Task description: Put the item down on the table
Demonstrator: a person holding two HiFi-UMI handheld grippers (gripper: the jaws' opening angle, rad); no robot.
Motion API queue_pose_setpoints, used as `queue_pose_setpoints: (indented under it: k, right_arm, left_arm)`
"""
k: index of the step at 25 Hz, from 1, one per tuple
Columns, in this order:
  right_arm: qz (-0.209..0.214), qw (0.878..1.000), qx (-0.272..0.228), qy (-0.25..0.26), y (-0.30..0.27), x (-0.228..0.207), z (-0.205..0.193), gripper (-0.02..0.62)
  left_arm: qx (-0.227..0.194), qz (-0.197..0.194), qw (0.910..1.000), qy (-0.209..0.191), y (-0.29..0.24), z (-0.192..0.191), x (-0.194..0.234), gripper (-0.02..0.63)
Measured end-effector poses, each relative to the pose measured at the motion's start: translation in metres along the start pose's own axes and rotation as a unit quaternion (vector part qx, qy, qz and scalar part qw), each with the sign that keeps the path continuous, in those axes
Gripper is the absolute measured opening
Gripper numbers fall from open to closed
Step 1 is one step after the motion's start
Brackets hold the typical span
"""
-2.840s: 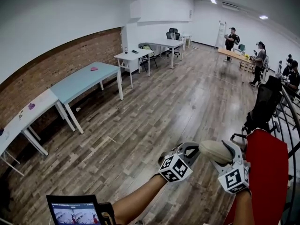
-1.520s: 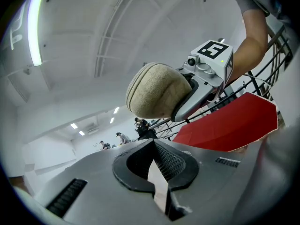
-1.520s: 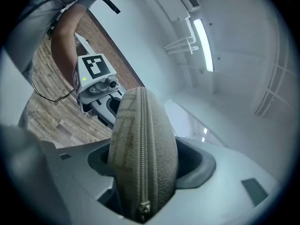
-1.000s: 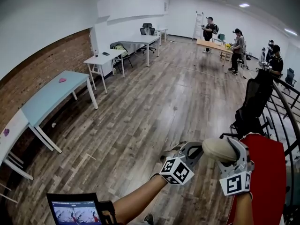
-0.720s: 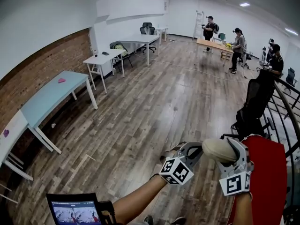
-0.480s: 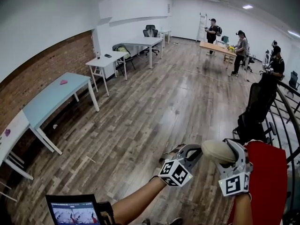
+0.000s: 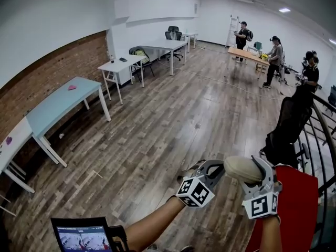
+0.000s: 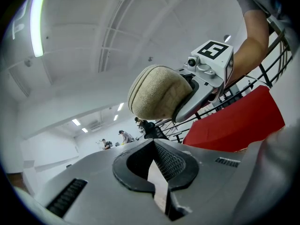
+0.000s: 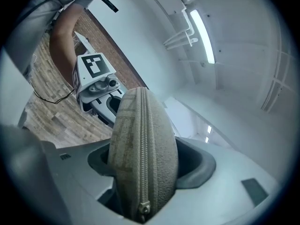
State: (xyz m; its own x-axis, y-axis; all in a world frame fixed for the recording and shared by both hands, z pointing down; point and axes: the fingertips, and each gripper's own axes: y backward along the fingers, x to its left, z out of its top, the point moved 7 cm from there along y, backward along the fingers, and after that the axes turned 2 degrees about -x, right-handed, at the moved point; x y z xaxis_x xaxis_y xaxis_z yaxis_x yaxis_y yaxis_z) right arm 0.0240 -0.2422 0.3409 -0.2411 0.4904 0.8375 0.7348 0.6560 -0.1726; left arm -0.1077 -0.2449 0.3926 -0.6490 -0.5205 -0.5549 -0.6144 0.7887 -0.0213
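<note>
Two grippers up in front of person, head view: L gripper [image 7: 214, 168] and R gripper [image 7: 256, 168] side by side, above wood floor [image 7: 157, 125]. Tan fabric pouch [image 7: 239, 168] sits in R gripper, off any table, sticking out toward L gripper's tips; touching or not, can't tell. Red surface [image 7: 294, 203] under R forearm. Blue table [image 7: 63, 101] along brick wall [image 7: 58, 62], well apart from pouch. Black chair [image 7: 289, 130] at right, several people at far end of room, small screen [image 7: 81, 238] bottom left. L gripper view: fingers together, nothing betw. them; pouch's rounded end ahead, R gripper's marker cube behind it. R gripper view: fingers clamped on pouch from both sides, zipper [image 9: 142, 163] running up its near edge toward cam; L gripper's cube beyond, upper left.
</note>
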Motion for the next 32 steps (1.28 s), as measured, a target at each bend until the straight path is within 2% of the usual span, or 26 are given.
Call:
queue_pose_setpoints:
  k: [6, 15, 23, 32]
  right_arm:
    - [0.000, 1.000, -0.005, -0.003, 0.008, -0.017, -0.038, 0.304]
    - [-0.001, 1.000, -0.006, -0.003, 0.013, -0.033, -0.065, 0.304]
    - [0.004, 1.000, 0.013, -0.004, -0.041, -0.049, -0.076, 0.304]
    - [-0.010, 0.999, 0.031, -0.015, -0.099, -0.071, -0.087, 0.304]
  left_arm:
    - [0.010, 0.008, 0.9999, -0.003, -0.038, 0.001, -0.011, 0.002]
    - [0.009, 0.006, 0.9999, -0.010, -0.067, 0.009, -0.017, 0.002]
    - [0.001, -0.006, 1.0000, 0.005, -0.097, -0.026, 0.027, 0.002]
    - [-0.007, -0.022, 0.9997, 0.001, -0.122, -0.056, 0.080, 0.002]
